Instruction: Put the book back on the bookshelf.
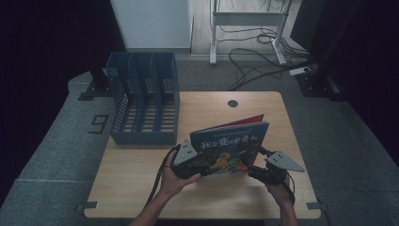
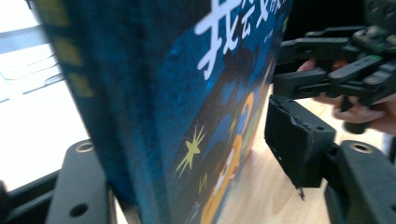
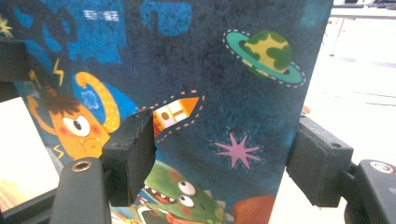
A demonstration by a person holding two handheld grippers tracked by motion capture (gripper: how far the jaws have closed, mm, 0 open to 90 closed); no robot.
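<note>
A blue picture book (image 1: pixel 230 141) with white title characters and cartoon monsters stands tilted on its lower edge on the wooden table (image 1: pixel 141 174); a red cover shows behind it. My left gripper (image 1: pixel 200 165) straddles the book's lower left corner. In the left gripper view its jaws stand on either side of the book's spine (image 2: pixel 140 121), and the right pad (image 2: pixel 299 140) is clear of the cover, so the left gripper (image 2: pixel 187 154) is open. My right gripper (image 1: pixel 252 163) holds the lower right corner. Its left pad (image 3: pixel 133 154) lies on the book's cover (image 3: pixel 210 70) and the other pad sits at the book's edge.
A blue slotted file holder (image 1: pixel 143 103) stands at the table's back left, its slots facing the person. A round cable hole (image 1: pixel 232 103) sits at the back middle. Cables (image 1: pixel 263 52) and a desk frame lie on the floor behind. The right gripper (image 2: pixel 336 70) and its hand show in the left gripper view.
</note>
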